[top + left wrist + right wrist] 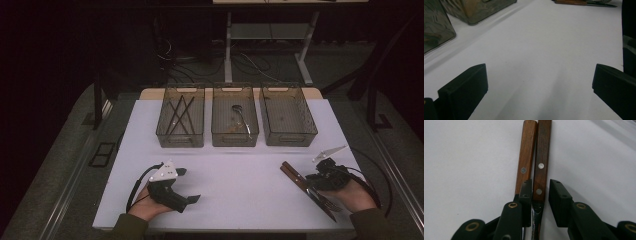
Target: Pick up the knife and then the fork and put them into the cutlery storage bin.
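— Three bins (pixel 235 137) stood in a row at the far side of the white table (pixel 235 185), as seen from above. What lay in them?

— Dark sticks (pixel 180 114) crossed in the left one, a spoon (pixel 242 117) in the middle one. I could not make out anything in the right one.

— And your hands?

— My left gripper (pixel 191 185) rested near the front left edge, jaws spread, nothing between them. My right gripper (pixel 312 178) sat at the front right, over two wooden-handled knives (pixel 305 186) lying side by side, slanting from the table's middle toward the front edge.

— What did the left gripper view give?

— My two black jaws stood wide apart over bare table (pixel 544 62). Bins (pixel 474 11) showed at the upper left, the knives (pixel 584 2) at the top edge.

— And the right gripper view?

— The two handles (pixel 541 157) ran straight away from me, touching along their length, rivets showing. My left jaw sat between the two knives where handle met blade; my right jaw stood just beside the right-hand knife (pixel 542 170), a narrow gap left. So that knife was between the jaws, not yet pinched.
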